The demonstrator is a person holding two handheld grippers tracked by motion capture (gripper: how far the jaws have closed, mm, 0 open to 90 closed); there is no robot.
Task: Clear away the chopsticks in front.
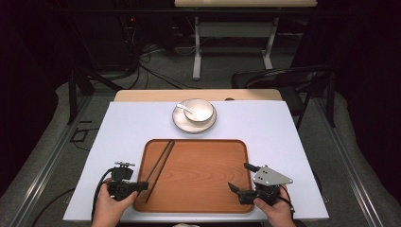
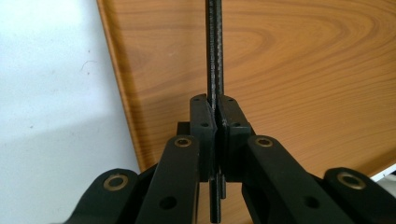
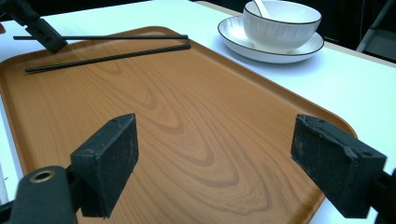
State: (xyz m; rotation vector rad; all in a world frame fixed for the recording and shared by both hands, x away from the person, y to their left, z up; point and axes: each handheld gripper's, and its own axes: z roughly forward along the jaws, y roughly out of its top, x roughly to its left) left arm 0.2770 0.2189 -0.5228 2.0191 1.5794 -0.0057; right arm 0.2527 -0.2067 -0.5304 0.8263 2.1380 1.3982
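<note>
- One black chopstick [image 2: 215, 51] is clamped between the pads of the left tool [image 1: 140, 186], near its lower end; a short stub sticks out behind the pads in the left gripper view. The stick runs over the left part of the wooden tray [image 1: 203, 189].
- In the right gripper view this chopstick seems to sit slightly above the tray while the second chopstick [image 3: 107, 57] lies flat just beside it; whether the held one's far tip touches the wood cannot be told.
- The right tool [image 1: 240, 180] hovers over the tray's near right corner with its jaws spread wide and nothing between them.
- Risk, as a judgement: the grip is close to one end of a thin, smooth stick, so the long free part could pivot or slip out if the hand tilts or moves quickly.
- A swing of that free end could knock the second chopstick askew or send it towards the tray's raised rim.
- Farther out, a white bowl [image 1: 198, 109] with a white spoon [image 1: 185, 109] in it stands on a saucer [image 1: 179, 124] beyond the tray, well apart from both tools; a long sweep could reach it.
- The desk [image 1: 283, 142] has a white cover, with a bare wooden strip at its far edge.
- The room behind is dark: grey floor, trailing cables, a black chair [image 1: 283, 78] to the right, and another table's legs at the back.
</note>
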